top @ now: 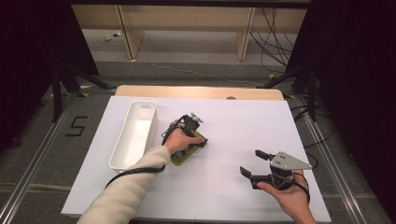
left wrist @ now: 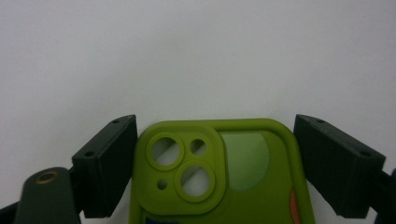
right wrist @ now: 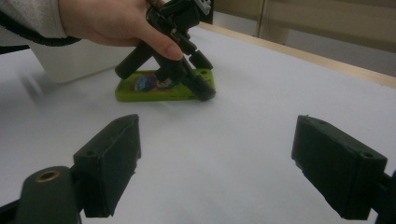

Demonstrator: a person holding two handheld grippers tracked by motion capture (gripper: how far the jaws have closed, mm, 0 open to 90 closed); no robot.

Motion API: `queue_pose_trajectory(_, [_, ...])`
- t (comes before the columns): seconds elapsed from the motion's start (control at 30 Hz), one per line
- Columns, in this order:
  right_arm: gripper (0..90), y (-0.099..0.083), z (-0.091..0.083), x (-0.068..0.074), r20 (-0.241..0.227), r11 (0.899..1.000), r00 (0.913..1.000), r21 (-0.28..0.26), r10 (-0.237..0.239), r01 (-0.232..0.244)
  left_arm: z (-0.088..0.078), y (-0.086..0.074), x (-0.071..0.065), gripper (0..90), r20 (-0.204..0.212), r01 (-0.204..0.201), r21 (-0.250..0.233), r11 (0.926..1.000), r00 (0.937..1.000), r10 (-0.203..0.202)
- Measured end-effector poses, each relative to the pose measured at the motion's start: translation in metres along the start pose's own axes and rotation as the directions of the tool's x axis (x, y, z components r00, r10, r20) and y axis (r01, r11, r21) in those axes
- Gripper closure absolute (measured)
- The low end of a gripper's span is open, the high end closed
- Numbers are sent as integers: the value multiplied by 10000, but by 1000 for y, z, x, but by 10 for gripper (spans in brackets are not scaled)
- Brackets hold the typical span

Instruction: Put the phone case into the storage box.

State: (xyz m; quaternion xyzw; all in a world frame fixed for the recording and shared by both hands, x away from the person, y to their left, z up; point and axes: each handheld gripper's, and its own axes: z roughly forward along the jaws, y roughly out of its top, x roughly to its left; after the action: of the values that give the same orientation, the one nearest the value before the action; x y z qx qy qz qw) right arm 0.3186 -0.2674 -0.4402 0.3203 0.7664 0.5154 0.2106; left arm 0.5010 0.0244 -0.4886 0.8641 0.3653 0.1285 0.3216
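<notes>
A green phone case (top: 181,157) lies flat on the white table sheet, left of centre. In the left gripper view the case (left wrist: 219,186) shows its camera cut-outs, and my left gripper (left wrist: 215,163) has a pad pressed against each long side, shut on it. From the right gripper view the left gripper (right wrist: 198,86) tilts down over the far end of the case (right wrist: 149,88), held by a hand. My right gripper (top: 251,162) rests at the front right of the table, well apart from the case, open with nothing between its pads (right wrist: 109,158).
A long white bin (top: 135,133) stands just left of the case and looks empty. The white sheet (top: 233,126) covers the table to its wooden far edge. Black stands and cables sit on the floor beyond.
</notes>
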Motion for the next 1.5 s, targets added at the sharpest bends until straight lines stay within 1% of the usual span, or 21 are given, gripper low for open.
queue_pose_trajectory(0.6, [168, 0, 0, 0, 1, 10000, 10000, -3, -6, 6, -1, 1, -2, 165, -64, -98, 7, 10000, 9999, 98])
queue_pose_trajectory(0.97, [169, 0, 0, 0, -1, 10000, 10000, -10, 2, -2, -1, 2, -3, 167, -35, -139, -27, 9999, 9999, 138])
queue_pose_trajectory(1.07, [169, 0, 0, 0, -1, 10000, 10000, -11, -1, 1, -3, 3, -3, 167, -21, -55, -131, 9999, 10000, 54])
queue_pose_trajectory(1.23, [169, 0, 0, 0, -1, 10000, 10000, -15, -3, 3, -6, 5, -4, 168, -19, -40, -254, 9997, 10000, 39])
queue_pose_trajectory(1.4, [169, 0, 0, 0, -1, 10000, 10000, -19, 4, -4, -11, 8, -5, 168, -26, -22, -473, 9989, 10000, 20])
queue_pose_trajectory(1.5, [169, 0, 0, 0, 11, 10000, 10000, -19, 13, -13, -13, 10, -6, 169, -30, 93, -666, 9977, 9999, -95])
